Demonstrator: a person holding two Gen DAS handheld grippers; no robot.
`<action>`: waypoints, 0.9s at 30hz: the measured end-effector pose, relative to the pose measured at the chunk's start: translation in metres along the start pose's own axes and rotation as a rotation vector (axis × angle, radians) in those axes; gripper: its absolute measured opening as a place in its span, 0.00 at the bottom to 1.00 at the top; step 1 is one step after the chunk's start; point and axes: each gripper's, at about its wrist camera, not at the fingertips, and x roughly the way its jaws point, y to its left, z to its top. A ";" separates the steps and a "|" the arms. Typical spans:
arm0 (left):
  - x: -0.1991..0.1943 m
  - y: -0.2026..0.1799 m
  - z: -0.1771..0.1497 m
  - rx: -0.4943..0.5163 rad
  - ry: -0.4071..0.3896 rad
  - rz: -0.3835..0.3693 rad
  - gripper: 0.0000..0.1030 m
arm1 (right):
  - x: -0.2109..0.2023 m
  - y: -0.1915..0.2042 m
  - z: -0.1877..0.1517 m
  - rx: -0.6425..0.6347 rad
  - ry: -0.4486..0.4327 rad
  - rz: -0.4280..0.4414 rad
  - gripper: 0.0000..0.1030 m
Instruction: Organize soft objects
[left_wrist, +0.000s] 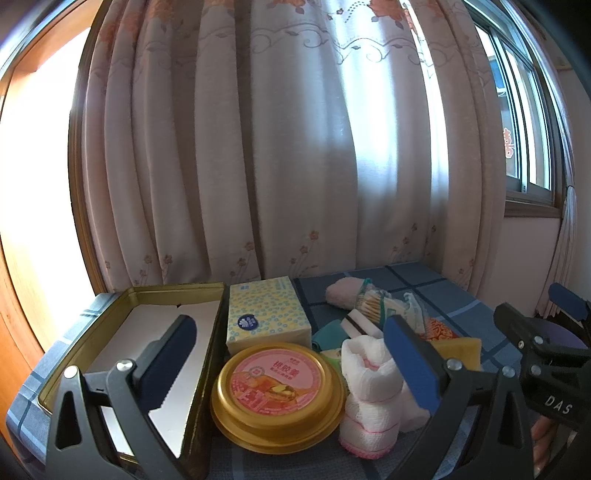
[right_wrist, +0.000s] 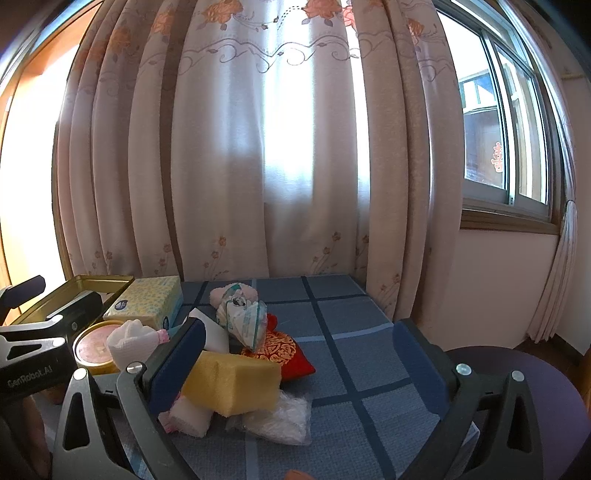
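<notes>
We hold both jaws released; the yellow sponge (right_wrist: 236, 384) lies at nine o'clock of the right gripper (right_wrist: 299, 365), nearer than the left gripper (left_wrist: 291, 362).

Each gripper is built of black plastic, with two angled arms pierced by triangular cut-outs. Round silver screws are set at the joints. The jaws of the left gripper (left_wrist: 297, 362) are faced with dark blue rectangular pads, and the same blue pads are seen on the right gripper (right_wrist: 299, 365). White letters "DAS" are printed on the right gripper's body in the left wrist view; "GenRobot.AI" is printed on the left gripper's body in the right wrist view. Bare skin is glimpsed at the lower edges.
</notes>
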 end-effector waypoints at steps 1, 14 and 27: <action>0.000 0.000 0.000 0.000 -0.001 0.001 1.00 | 0.000 0.000 0.000 0.000 0.001 0.000 0.99; 0.000 0.001 -0.001 -0.001 0.001 0.000 1.00 | 0.001 0.001 -0.001 0.000 0.003 0.002 0.99; 0.001 0.002 -0.003 -0.001 0.006 0.003 1.00 | 0.001 0.001 -0.002 0.000 0.003 0.001 0.99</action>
